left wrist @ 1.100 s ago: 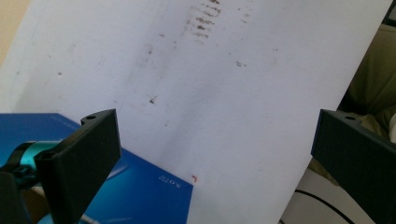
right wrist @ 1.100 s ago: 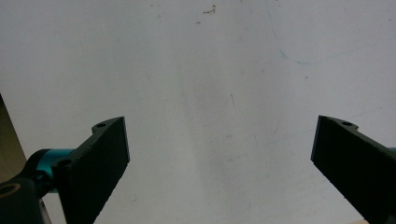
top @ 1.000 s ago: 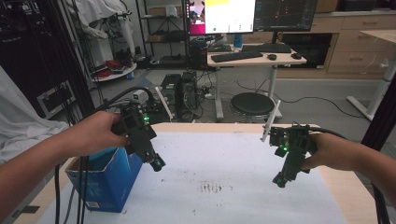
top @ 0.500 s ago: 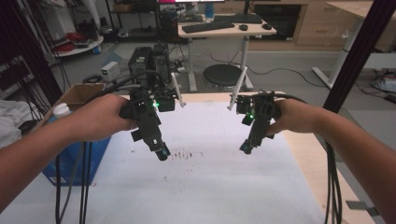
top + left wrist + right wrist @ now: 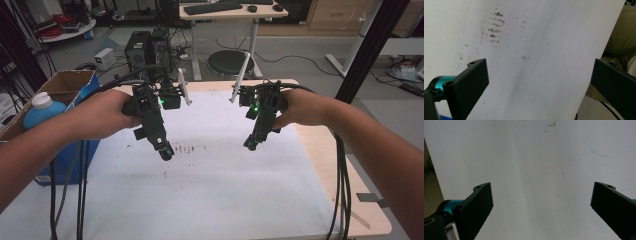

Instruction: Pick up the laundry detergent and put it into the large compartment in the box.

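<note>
White sheet (image 5: 210, 185) covers most of the tabletop (image 5: 320, 155); no task object is given, and both grippers hang over the sheet with nothing on it but stains.

Left hand (image 5: 102, 117) comes in from lower left, forearm angled up toward table centre. It holds the left gripper (image 5: 165, 150) tilted nose-down and to the right, with the tip just above the sheet. Right hand (image 5: 300, 107) comes in from lower right, mirrored. The right gripper (image 5: 250, 144) is tilted nose-down and to the left, tip also just above the sheet. The two tips are well apart. A green LED is lit on each body, and cables (image 5: 340, 200) trail back off the near edge on both sides.

Left gripper (image 5: 537, 82), own view: jaws spread wide at either side of the picture, nothing between them, bare sheet (image 5: 544, 62) below. A patch of brown smudges (image 5: 492, 28) in short rows lies ahead and to the left of the gap, clear of both jaws. In the high view the same smudges (image 5: 187, 148) sit just right of the left gripper's tip, between the two grippers.

Right gripper (image 5: 541, 200), own view: jaws equally wide apart and empty. Sheet (image 5: 536, 170) below shows only a faint blue curved line (image 5: 596, 151) at upper right and a few brown specks (image 5: 552, 124) at the top edge.

Containers: an open cardboard box (image 5: 65, 87) with a blue outer face stands at the table's left edge, beside the left forearm. Inside it is a blue bottle (image 5: 42, 110) with a white cap, upright. I can't tell what else is in the box.
</note>
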`<state>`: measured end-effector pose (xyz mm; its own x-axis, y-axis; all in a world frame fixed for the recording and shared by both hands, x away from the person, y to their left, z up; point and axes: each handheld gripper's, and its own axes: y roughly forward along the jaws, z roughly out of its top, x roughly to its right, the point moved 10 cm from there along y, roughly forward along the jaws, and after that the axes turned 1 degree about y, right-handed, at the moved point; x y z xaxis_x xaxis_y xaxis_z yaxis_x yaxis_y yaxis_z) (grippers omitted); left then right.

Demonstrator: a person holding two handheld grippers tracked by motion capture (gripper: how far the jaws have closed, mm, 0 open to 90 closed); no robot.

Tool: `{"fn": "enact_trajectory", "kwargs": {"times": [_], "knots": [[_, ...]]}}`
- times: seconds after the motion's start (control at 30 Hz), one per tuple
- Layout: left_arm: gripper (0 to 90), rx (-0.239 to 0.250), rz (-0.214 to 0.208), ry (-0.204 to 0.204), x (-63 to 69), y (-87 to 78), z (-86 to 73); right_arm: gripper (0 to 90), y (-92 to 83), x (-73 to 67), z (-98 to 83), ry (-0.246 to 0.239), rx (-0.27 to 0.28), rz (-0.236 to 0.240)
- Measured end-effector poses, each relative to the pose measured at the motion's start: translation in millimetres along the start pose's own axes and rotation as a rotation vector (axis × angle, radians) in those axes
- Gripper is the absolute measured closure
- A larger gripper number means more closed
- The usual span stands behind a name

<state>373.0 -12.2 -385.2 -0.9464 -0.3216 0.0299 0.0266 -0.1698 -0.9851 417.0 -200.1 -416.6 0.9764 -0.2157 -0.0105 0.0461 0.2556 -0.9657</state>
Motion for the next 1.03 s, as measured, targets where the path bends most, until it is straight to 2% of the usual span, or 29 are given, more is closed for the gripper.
{"fn": "enact_trajectory", "kwargs": {"times": [0.43,1.03], "knots": [[1.6,-0.013,-0.025,0.006,0.1,4.3,0.8,3.4,1.4,-0.7,-0.1,-0.008,-0.006,0.004],[1.7,-0.017,-0.031,-0.004,-0.7,3.8,-1.0,3.4,1.1,-1.2,0.4,-0.012,-0.003,0.002]]}}
